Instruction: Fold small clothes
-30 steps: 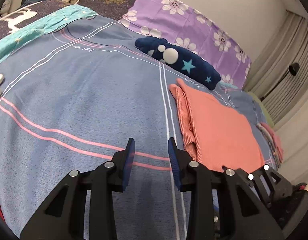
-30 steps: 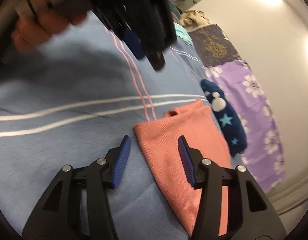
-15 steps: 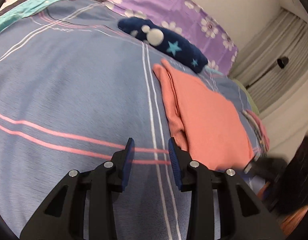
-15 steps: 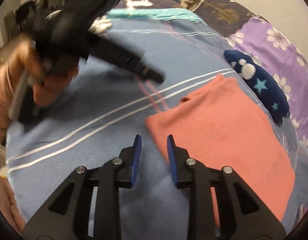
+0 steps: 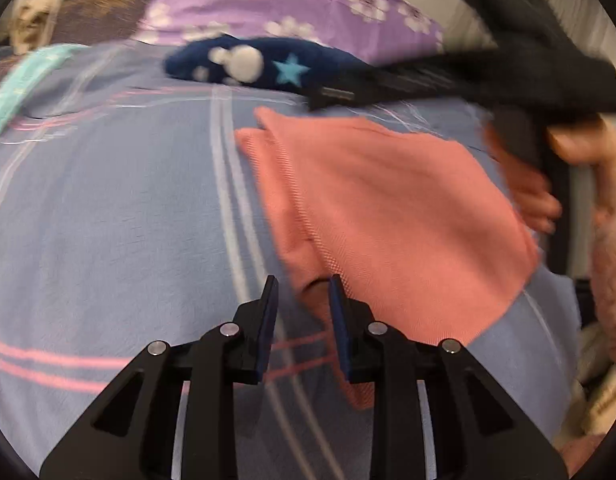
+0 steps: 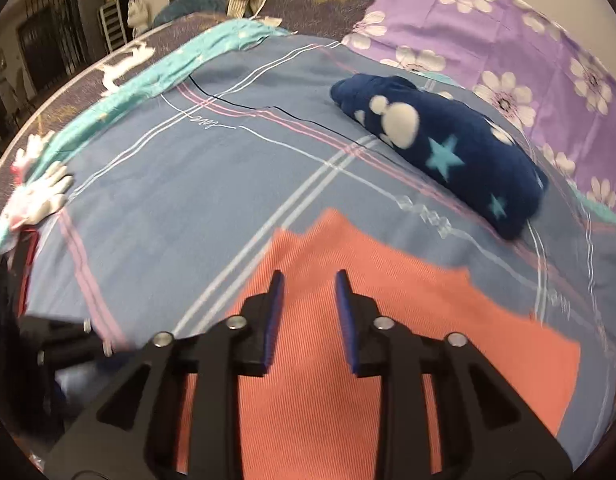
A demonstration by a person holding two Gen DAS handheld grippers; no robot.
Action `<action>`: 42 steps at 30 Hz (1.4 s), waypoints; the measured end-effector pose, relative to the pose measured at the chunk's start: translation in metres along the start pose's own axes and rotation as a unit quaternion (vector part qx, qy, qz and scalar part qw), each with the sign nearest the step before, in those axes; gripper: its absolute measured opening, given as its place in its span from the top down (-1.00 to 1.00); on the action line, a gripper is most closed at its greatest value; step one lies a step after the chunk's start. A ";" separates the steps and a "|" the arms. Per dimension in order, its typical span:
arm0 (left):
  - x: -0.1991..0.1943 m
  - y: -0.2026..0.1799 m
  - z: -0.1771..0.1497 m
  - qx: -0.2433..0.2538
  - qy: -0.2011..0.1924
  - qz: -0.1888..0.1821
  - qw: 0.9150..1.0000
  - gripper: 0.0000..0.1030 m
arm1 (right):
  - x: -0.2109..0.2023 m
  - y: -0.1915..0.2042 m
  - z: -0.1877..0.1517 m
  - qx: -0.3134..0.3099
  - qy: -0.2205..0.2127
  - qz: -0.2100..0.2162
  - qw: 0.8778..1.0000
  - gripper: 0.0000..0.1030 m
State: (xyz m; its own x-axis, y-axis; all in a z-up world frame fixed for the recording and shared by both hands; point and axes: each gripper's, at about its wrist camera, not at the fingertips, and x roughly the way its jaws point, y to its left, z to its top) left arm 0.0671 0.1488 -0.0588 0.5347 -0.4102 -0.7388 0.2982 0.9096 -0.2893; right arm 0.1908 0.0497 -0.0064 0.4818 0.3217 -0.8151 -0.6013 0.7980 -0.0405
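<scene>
— While the salmon cloth (image 5: 387, 216) lies flat on the blue striped bedsheet (image 5: 108, 216), already doubled over along its left edge, where do the two tools stand?

— The left gripper (image 5: 302, 300) has slid across from bare sheet to the cloth's near folded corner. Its jaws have just been closing a little, with the edge of the fabric between them, but I see a gap on both sides, so nothing is pinched yet.

— And the other one?

— The right gripper (image 6: 308, 300) has swung up and over; a second ago it sat at the cloth's near corner, now it hovers above the middle of it. Its jaws have just been opening and stand apart, empty.

— What else is around?

— A navy starred bundle (image 6: 439, 144) sits beyond the cloth, near the purple flowered pillow (image 6: 507, 40), untouched throughout.

— So what does it mean?

— My guess: they are lining up for another fold, left taking the near corner, right heading for a far edge.
</scene>
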 end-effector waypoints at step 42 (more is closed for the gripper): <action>-0.001 0.064 -0.023 -0.176 -0.058 -0.152 0.971 0.80 | -0.057 0.058 -0.156 -0.086 -0.045 0.054 0.994 -0.08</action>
State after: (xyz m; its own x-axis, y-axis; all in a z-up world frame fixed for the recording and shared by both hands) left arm 0.0676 0.2086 -0.0905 0.5560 -0.6491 -0.5192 0.1785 0.7033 -0.6882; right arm 0.0287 -0.0021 -0.0521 0.4592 0.4510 -0.7654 -0.7489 0.6599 -0.0605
